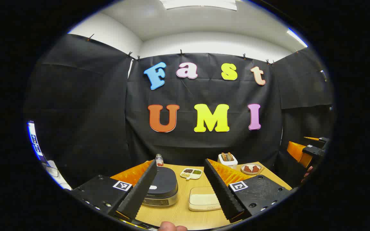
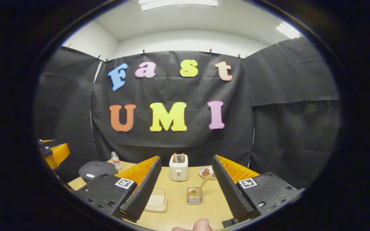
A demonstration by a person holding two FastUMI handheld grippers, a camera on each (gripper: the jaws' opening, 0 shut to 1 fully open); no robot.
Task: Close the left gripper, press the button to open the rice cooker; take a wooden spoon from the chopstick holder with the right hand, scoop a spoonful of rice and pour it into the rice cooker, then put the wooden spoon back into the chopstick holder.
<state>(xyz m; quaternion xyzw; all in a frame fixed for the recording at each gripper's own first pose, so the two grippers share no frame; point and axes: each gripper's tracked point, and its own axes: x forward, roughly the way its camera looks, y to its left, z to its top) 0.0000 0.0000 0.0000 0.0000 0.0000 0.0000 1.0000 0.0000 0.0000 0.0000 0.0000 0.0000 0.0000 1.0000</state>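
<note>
Smooth wooden table (image 2: 178, 208), rounded rice cooker (image 1: 161, 189) lid down, ridged tongs (image 1: 180, 205) spread

wood table (image 2: 178, 211) holds rice cooker (image 1: 161, 187), flat tray (image 1: 204, 199), toaster (image 2: 178, 167), chopstick holder (image 2: 194, 196), bottle (image 1: 159, 159), two plates

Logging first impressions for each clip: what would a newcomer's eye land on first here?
Probably the open left hand-held gripper, framing the closed dark rice cooker on the wooden table. In the right gripper view, the open right hand-held gripper frames a wooden spoon leaning in the chopstick holder, with a white toaster behind.
</note>
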